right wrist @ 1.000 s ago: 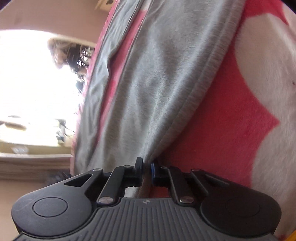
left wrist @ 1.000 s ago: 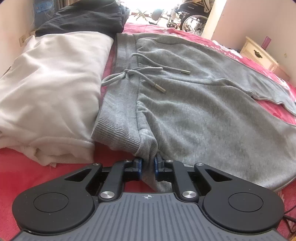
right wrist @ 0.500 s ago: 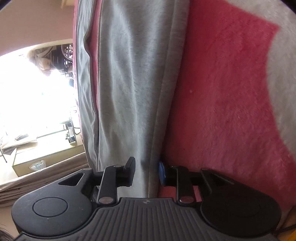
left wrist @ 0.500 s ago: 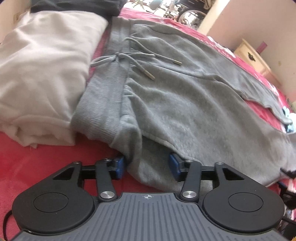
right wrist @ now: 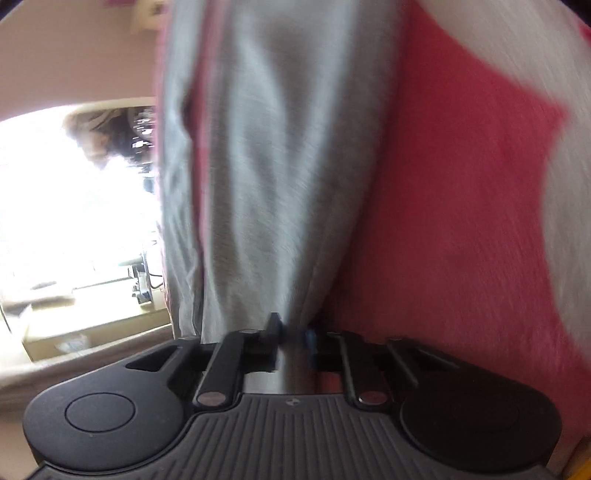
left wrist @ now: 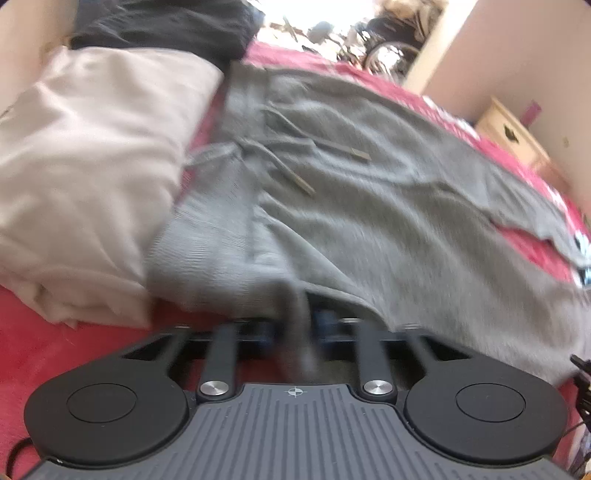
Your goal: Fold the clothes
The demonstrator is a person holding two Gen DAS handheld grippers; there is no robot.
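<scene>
Left gripper (left wrist: 293, 326): my jaws stood narrow, pinched on a fold of the grey fleece sweatpants (left wrist: 369, 221) at the near corner of the ribbed waistband; the picture was blurred here, so I could not make out the pads clearly.

Right gripper (right wrist: 293, 332): my jaws were closed down narrow on the hem end of one grey trouser leg (right wrist: 280, 184), a thin strip of cloth running back between them toward the camera.

Sweatpants, from the left jaws: the garment spread straight ahead and off to the right, flat on the red plush blanket (left wrist: 74, 354); its grey drawstring with metal tips (left wrist: 295, 177) lay loose on the cloth ahead of the jaws.

Leg, from the right jaws: it ran straight ahead from the jaws, and a second grey strip lay left of it with a red gap between.

Left of the left jaws: a folded cream garment (left wrist: 92, 166) lay beside the waistband, touching it; beyond that sat a black folded garment (left wrist: 166, 33).

Right of the right jaws: red blanket with a white patch (right wrist: 554, 110) on it.

Far ahead-right of the left jaws: a pale wooden bedside cabinet (left wrist: 513, 129) stood against the wall.
</scene>
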